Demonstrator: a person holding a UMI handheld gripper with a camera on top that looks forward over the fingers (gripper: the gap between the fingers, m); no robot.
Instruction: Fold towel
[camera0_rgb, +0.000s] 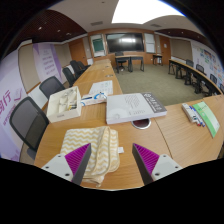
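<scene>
The gripper (111, 161) hangs above a long wooden table (170, 135) with its fingers spread apart and nothing between the purple pads (146, 158). The cream-and-tan striped towel (93, 148) lies bunched on the table just ahead of the left finger, partly hidden by it. Beyond the towel sits a shallow white cardboard box (64, 104) holding pale items too small to tell, and beside it a closed grey flat box (134, 106).

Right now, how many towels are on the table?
1. The striped towel lies bunched on the wooden table, beside the left finger of the open gripper. No others show.
</scene>
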